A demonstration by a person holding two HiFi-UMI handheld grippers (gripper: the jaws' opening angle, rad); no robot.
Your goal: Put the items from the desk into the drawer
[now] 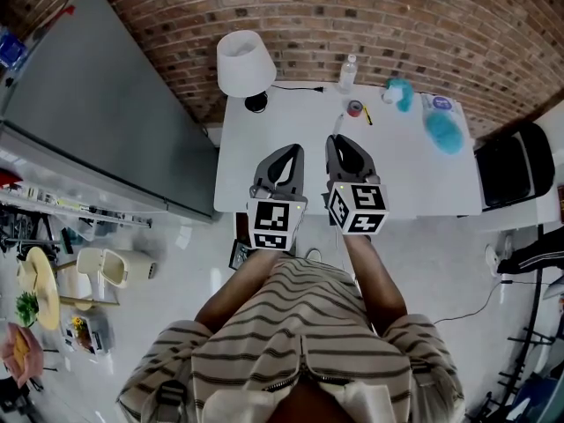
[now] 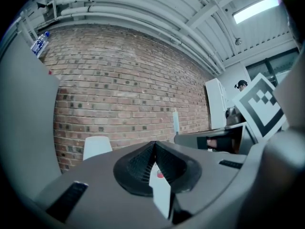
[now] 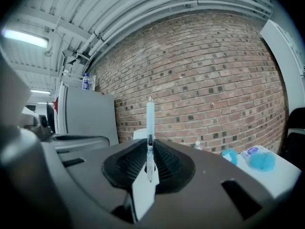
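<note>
Pinching a pen (image 3: 150,116) upright, right tongs (image 3: 150,144) need a steady grip; left tongs (image 2: 155,144) sit pressed together, empty.

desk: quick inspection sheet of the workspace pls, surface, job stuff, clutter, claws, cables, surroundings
surface: white desk, front part mostly bare
job's things: tape roll, small bottle and blue fluffy thing near the back edge; drawer not seen
clutter: white lamp at the back left corner
claws: left claw shut, empty; right claw shut on a pen, held upright
cables: black lamp cord along the back edge
surroundings: brick wall, grey cabinet, black chair
</note>
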